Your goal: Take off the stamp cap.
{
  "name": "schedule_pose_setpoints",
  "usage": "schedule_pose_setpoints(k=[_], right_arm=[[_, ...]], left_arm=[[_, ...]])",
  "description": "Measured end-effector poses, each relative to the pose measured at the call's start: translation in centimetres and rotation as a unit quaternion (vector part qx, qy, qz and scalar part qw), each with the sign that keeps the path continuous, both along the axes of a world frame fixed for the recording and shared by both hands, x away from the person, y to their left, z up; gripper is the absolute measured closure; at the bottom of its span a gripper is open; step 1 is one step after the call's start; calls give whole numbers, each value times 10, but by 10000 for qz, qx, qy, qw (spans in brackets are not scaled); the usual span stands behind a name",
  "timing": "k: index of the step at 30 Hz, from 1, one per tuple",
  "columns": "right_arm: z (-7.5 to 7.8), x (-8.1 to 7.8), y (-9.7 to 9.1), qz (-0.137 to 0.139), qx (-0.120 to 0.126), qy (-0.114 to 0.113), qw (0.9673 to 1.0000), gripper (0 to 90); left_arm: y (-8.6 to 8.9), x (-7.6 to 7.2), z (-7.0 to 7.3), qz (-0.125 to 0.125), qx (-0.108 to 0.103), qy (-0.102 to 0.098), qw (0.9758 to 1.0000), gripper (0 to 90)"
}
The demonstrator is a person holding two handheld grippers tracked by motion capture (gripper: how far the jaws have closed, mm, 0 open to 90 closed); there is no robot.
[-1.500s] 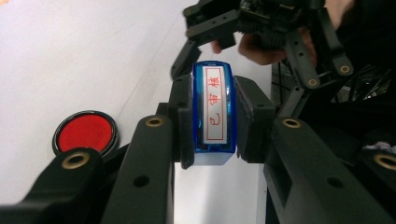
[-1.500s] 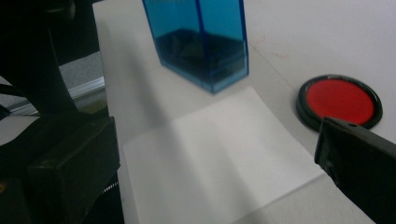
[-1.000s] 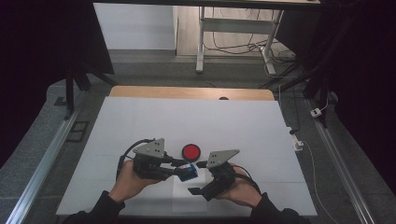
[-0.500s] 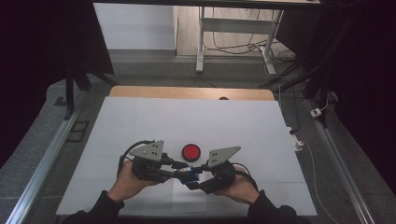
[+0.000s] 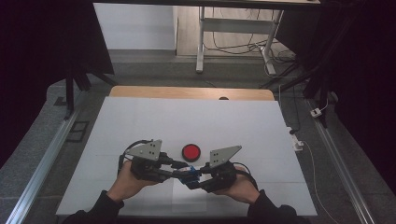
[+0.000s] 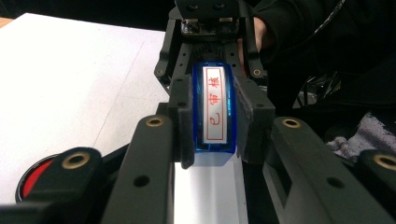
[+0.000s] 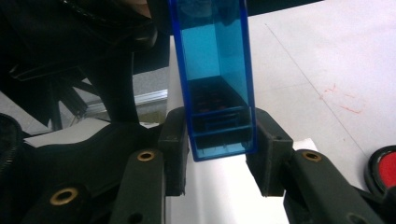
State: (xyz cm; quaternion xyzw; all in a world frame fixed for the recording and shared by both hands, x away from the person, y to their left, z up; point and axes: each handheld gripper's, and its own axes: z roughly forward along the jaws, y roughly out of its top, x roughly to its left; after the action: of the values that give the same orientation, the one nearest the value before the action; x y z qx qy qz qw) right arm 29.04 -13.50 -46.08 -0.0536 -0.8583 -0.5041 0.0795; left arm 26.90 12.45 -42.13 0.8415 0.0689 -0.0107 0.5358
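The blue stamp (image 6: pixel 214 112) is clamped by the left gripper (image 6: pixel 214 116); the right gripper's (image 7: pixel 219 140) jaws, just closing, are pressed on its other end, near the red pad (image 5: pixel 190 151)

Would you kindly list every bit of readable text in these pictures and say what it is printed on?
"已审核": red characters in a red frame, on the white face of the blue stamp, seen in the left gripper view.
Faint red marks on the white table sheet: too blurred to read.

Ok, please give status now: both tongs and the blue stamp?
Left tongs shut on blue stamp. Right tongs just closing, pads at its other end. Red ink pad on table behind, nothing in the way.
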Motion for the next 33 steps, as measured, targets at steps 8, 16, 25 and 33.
schedule_pose_setpoints(k=[8,16,25,33], right_arm=[[1,0,0,65,7,29,10000,669],[1,1,0,110,13,134,9998,689],[2,5,1,-50,-138,546,9984,692],[0,6,1,-156,-340,573,9977,693]], left_arm=[[-1,-1,0,-29,2,-54,10000,706],[0,-1,-1,-50,-61,-86,9999,708],[-1,-5,1,80,37,-330,9994,709],[-2,-9,3,177,170,-547,9982,709]])
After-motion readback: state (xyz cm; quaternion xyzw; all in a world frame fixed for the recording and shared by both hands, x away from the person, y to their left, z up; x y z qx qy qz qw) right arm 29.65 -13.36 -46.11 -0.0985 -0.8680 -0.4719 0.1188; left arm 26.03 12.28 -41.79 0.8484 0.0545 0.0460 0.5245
